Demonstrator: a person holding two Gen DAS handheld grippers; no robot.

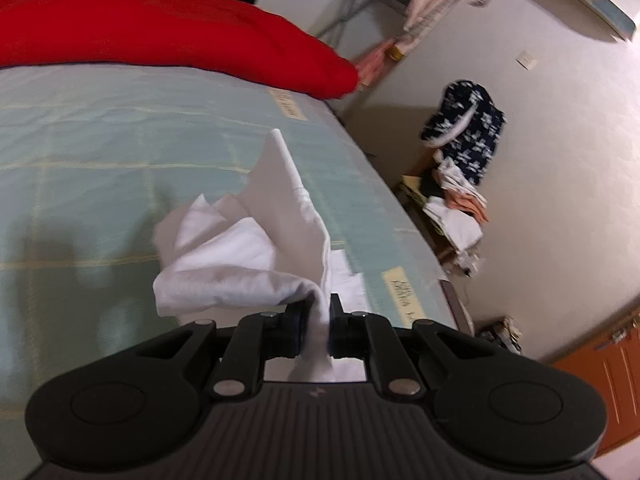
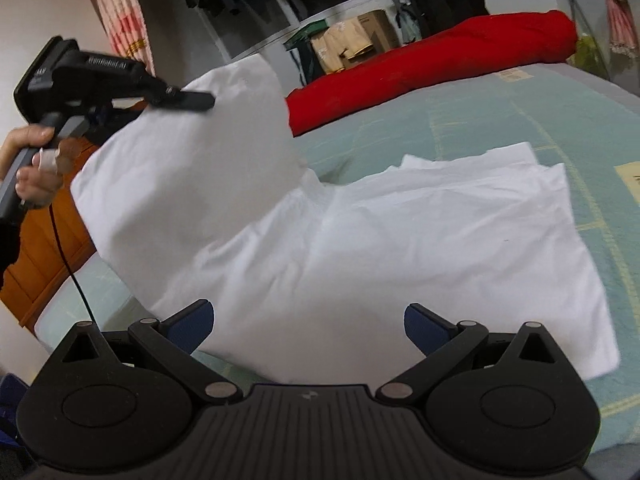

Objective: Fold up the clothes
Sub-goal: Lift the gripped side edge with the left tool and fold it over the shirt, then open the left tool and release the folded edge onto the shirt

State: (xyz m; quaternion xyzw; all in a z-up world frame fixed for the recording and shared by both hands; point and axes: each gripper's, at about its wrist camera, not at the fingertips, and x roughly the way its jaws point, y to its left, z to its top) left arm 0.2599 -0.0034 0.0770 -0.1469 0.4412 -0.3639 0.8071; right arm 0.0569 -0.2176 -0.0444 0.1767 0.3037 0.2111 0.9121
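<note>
Left tool pinching edge of white garment, lifted flap raised over bed. Right tool spread wide, empty, low by near hem. Rest of garment flat on bed, red bundle behind.

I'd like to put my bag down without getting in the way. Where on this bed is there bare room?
Bare green bedcover lies between the red pillow and the white garment, and along the bed's right side. The near middle is crowded: the left gripper lifts one garment end, and the right gripper hangs open over it.
</note>
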